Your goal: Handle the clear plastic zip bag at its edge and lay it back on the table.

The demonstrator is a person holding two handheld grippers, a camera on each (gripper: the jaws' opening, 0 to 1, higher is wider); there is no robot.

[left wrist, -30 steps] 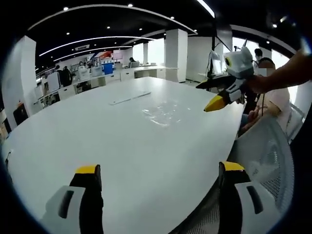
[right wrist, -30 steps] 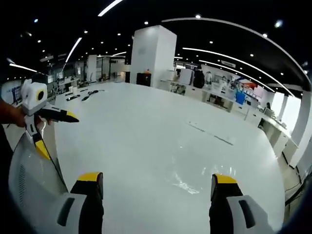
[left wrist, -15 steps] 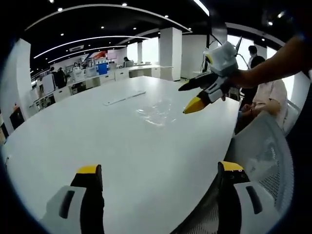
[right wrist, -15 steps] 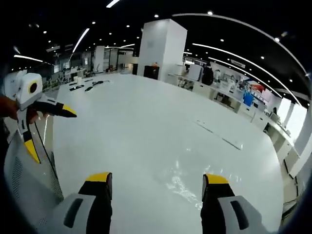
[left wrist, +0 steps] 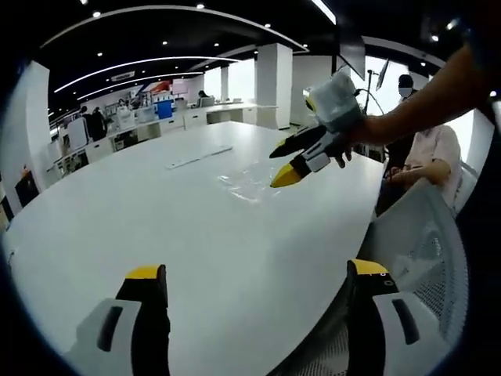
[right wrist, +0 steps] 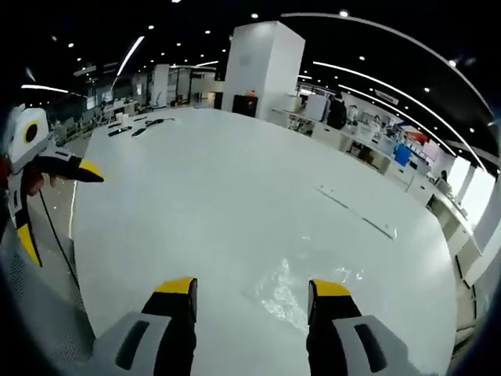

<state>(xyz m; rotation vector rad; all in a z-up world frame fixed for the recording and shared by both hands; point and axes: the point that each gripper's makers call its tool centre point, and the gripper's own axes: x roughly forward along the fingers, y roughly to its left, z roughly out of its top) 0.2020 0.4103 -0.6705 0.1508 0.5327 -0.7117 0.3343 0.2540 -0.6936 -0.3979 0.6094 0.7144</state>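
In the left gripper view, our left tongs (left wrist: 256,283) stood wide open above the near edge of the white counter (left wrist: 156,211), with nothing between the two yellow-tipped jaws. Farther on the counter, left of the middle, a thin flat strip (left wrist: 203,157) lay by itself. To the right of it the clear bag (left wrist: 249,180) lay flat on the counter, well apart from our left tongs. The right tongs (left wrist: 284,163) came in from the right side of this view, held by a hand (left wrist: 344,141), with their yellow tips just beside the right edge of the bag; we could not tell if they touched it. Their jaws were a little apart. At the far right a white mesh chair (left wrist: 423,251) stood near the counter edge, and a person (left wrist: 427,157) sat behind it.

In the right gripper view, the left tongs (right wrist: 55,196) showed at the far left, open, above the counter edge. A few small dark things (right wrist: 141,128) lay far away on the counter (right wrist: 196,180) behind them; we could not tell what they were. Our right tongs (right wrist: 252,291) were open, the jaws closer together than those of the left tongs, and the bag (right wrist: 301,286) lay flat between and just beyond their tips, not gripped. The thin strip (right wrist: 356,213) lay farther to the right, apart from the bag.
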